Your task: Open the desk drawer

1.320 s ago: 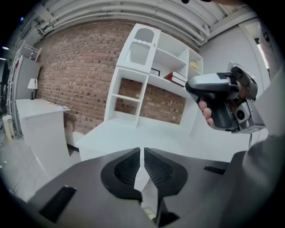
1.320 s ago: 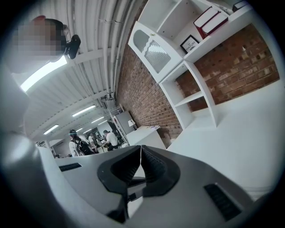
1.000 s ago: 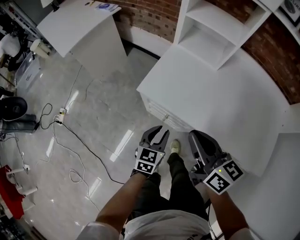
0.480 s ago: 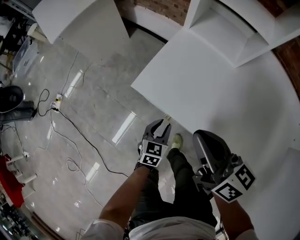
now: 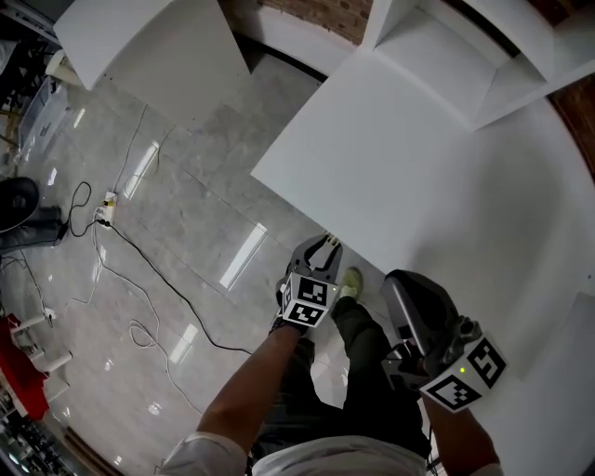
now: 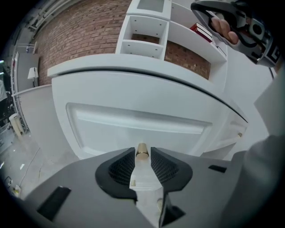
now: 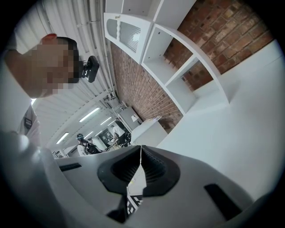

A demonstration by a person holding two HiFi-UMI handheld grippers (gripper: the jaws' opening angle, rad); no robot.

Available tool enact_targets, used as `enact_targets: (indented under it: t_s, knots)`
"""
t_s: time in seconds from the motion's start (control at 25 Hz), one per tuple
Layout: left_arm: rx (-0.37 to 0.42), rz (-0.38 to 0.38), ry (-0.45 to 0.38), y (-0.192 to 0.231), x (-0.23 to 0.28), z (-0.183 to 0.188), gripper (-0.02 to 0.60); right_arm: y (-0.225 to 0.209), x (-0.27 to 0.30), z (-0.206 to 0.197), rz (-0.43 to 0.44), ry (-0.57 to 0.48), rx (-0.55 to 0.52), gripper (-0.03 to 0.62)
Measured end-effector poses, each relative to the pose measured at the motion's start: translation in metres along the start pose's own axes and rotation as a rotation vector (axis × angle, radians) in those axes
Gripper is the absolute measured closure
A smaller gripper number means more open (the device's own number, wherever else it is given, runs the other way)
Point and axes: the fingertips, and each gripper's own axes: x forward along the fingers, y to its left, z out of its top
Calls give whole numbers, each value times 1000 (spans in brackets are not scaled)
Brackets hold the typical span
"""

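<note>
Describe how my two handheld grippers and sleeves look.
Both the left gripper and right gripper have grey moulded bodies with black ribbed pads. Each carries a white cube printed with black square markers. The sleeves are short and white.

Head view: drawer front (image 6: 138, 122) hidden beneath surface (image 5: 409, 167) overhang; only knob (image 5: 329, 240) tip peeks out, centre frame. Tips of left gripper (image 5: 321, 249) at same edge, knob contact unclear. Left gripper view: right gripper (image 6: 202, 10) cut by upper right edge. Right gripper view: distant figures (image 7: 95, 144) too small.
</note>
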Motion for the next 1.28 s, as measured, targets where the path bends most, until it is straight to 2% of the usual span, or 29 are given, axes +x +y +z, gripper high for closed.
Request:
enact_targets:
  t_s: [0.12, 0.16, 0.56, 1.28]
  knots:
    - [8, -1, 11, 0, 6, -4, 470, -4, -2, -5, -9, 4, 3, 576]
    - [6, 1, 9, 1, 7, -4, 493, -5, -3, -6, -12, 5, 4, 576]
    - [-22, 4, 10, 2, -4, -10, 503, 7, -5, -18, -31, 24, -3, 576]
    - [-8, 10, 24, -2, -82, -70, 503, 63, -22, -58, -52, 48, -44, 576]
